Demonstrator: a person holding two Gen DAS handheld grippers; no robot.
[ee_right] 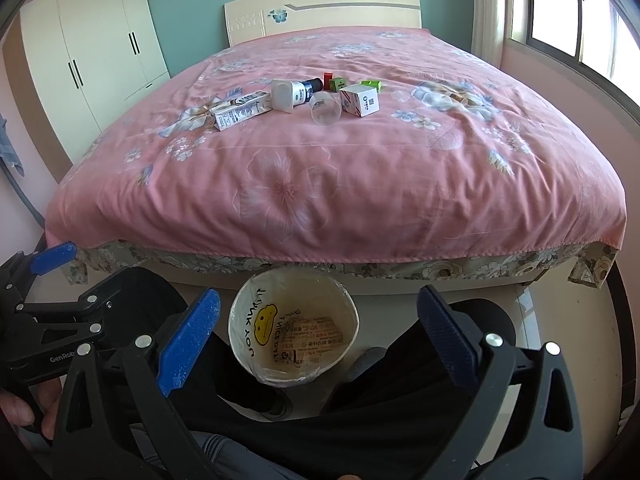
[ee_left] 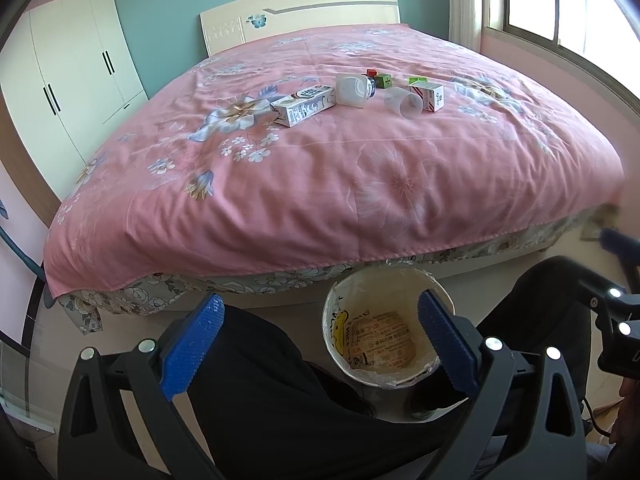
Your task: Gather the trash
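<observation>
Trash lies in a cluster on the pink floral bed [ee_left: 320, 184] [ee_right: 340, 200]: a long milk carton [ee_left: 303, 105] [ee_right: 242, 110], a white bottle with a dark cap [ee_left: 354, 89] [ee_right: 290, 94], a clear plastic cup on its side [ee_left: 404, 103] [ee_right: 325, 109], a small white box [ee_left: 428, 96] [ee_right: 360, 100], and small red and green boxes [ee_left: 382, 79] [ee_right: 338, 82]. A lined trash bin [ee_left: 384, 340] [ee_right: 294, 332] stands on the floor at the bed's foot. My left gripper [ee_left: 324, 344] and right gripper [ee_right: 320, 336] are open, empty, low near the bin.
A white wardrobe [ee_left: 72, 76] [ee_right: 88, 52] stands left of the bed. A window [ee_left: 568, 4] [ee_right: 580, 20] is on the right wall. The person's dark-trousered legs [ee_left: 280, 400] [ee_right: 400, 420] are on either side of the bin. The left gripper shows in the right view [ee_right: 44, 308].
</observation>
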